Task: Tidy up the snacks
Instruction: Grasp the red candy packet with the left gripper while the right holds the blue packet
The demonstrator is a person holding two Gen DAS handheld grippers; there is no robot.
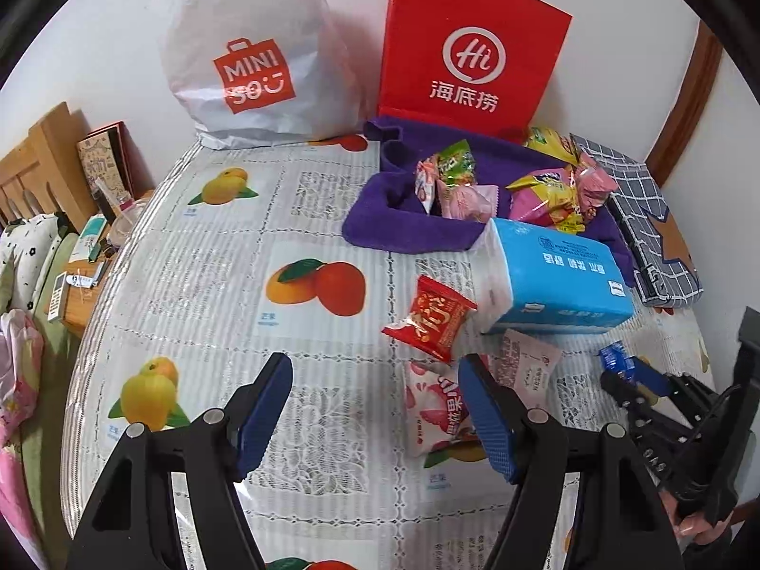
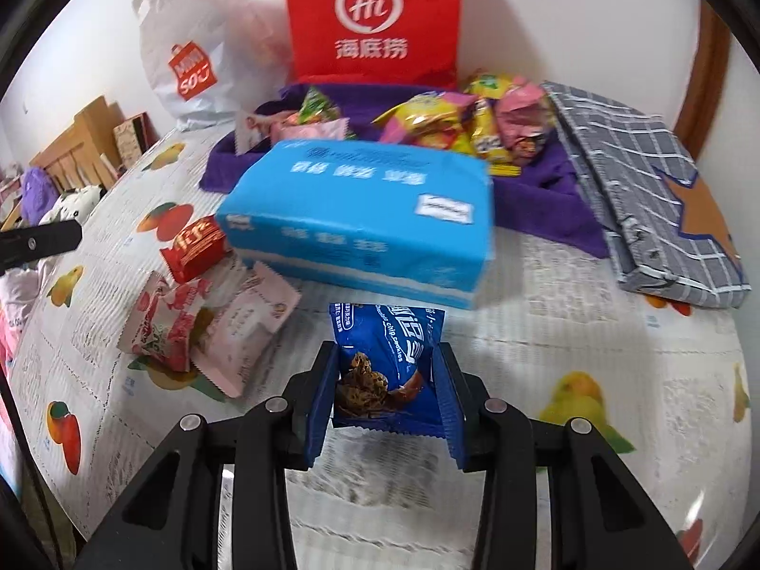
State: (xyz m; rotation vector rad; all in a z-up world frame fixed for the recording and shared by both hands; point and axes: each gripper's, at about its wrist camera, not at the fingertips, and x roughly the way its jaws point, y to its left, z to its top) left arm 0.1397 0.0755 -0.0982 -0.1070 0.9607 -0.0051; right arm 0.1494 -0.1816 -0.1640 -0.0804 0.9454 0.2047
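Right wrist: blue cookie packet (image 2: 389,361) pinched between right gripper (image 2: 387,394) pads.

left claw (image 1: 375,408) open over tablecloth (image 1: 190,285), red snack packet (image 1: 430,318) ahead

You have: blue cookie packet (image 2: 389,356), sky-blue tissue pack (image 2: 361,223), purple cloth (image 1: 380,209), red paper bag (image 1: 470,47), fruit-printed tablecloth (image 1: 213,256), grey checked pouch (image 2: 655,180).

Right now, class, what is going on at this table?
A person is sorting snacks with two handheld grippers. The right gripper is shut on a blue chocolate-chip cookie packet in front of the blue tissue pack. The left gripper is open and empty. More snacks already lie on the purple cloth.
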